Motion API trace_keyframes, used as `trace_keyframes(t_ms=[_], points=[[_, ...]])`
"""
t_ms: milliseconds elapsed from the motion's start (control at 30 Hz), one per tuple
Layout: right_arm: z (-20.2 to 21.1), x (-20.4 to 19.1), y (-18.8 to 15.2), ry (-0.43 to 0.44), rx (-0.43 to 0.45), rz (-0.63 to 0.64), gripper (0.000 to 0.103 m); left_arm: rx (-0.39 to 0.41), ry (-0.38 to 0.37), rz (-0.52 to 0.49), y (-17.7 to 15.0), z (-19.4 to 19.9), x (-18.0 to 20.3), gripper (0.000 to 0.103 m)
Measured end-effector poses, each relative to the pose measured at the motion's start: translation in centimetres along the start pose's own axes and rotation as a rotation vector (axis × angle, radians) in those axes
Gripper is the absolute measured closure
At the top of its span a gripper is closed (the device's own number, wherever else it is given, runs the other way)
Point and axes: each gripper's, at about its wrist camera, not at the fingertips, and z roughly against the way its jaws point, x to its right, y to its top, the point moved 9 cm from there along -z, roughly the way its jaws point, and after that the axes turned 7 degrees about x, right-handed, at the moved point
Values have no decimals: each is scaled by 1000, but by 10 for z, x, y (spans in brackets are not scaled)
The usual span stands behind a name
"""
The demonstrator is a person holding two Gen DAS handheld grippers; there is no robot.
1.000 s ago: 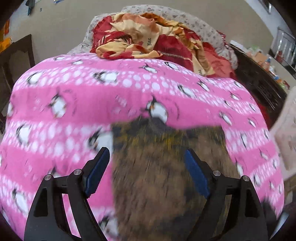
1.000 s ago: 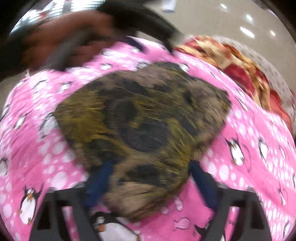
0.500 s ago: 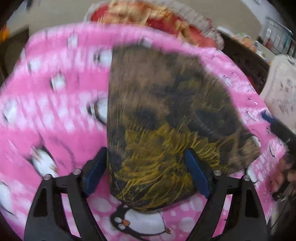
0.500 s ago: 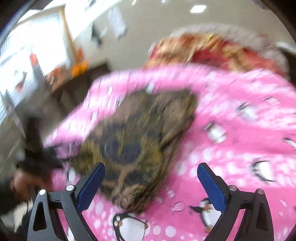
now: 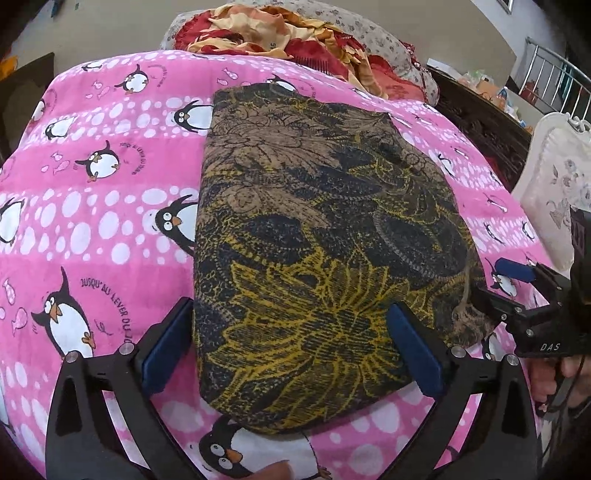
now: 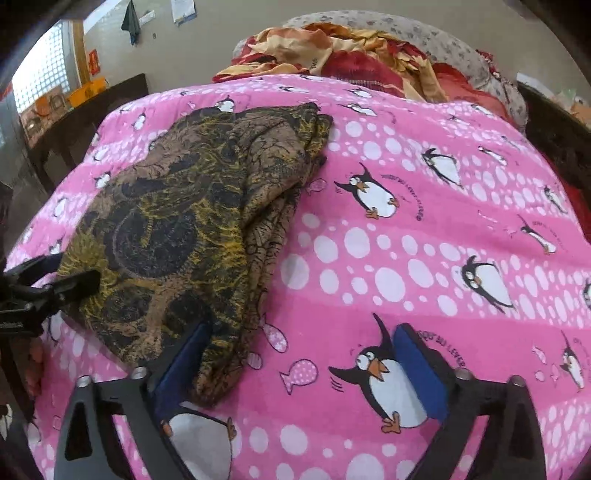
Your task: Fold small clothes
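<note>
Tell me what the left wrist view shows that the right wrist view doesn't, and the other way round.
Only the left wrist view: a white patterned cushion and metal railing at its right edge. Only the right wrist view: a bright window, papers on the wall, and the garment's bunched layered edge. Both: the brown-and-yellow patterned garment on the pink penguin blanket, the red-and-cream bedding heap behind, and each other's tool at the garment's edge.

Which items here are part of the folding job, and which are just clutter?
Job:
- brown patterned garment, folded flat on the blanket
- left hand-held gripper, jaws opening, garment between them, not gripped
- right hand-held gripper, open beside the garment's edge

Lying about:
- pink penguin blanket, the work surface
- red-orange cloth heap behind
- white chair
</note>
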Motion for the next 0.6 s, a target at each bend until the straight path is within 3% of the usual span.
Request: trace_keyframes(t_ms=[133, 267, 367, 433, 500, 600], points=[[0, 3, 0, 16, -3, -17, 0, 3, -3, 0, 0, 0, -1, 1], [-2, -1, 2, -5, 18, 7, 1, -14, 52, -46, -3, -2, 1, 0], [-2, 1, 3, 9, 6, -14, 1, -80, 74, -9, 0, 1, -1, 1], [8, 4, 4, -2, -21, -44, 9, -132, 112, 44, 2, 15, 2, 1], [29, 4, 6, -37, -31, -51, 9, -122, 166, 55, 10, 40, 9, 1], [72, -2, 16, -32, 11, -32, 9, -83, 154, 51, 23, 76, 31, 1]])
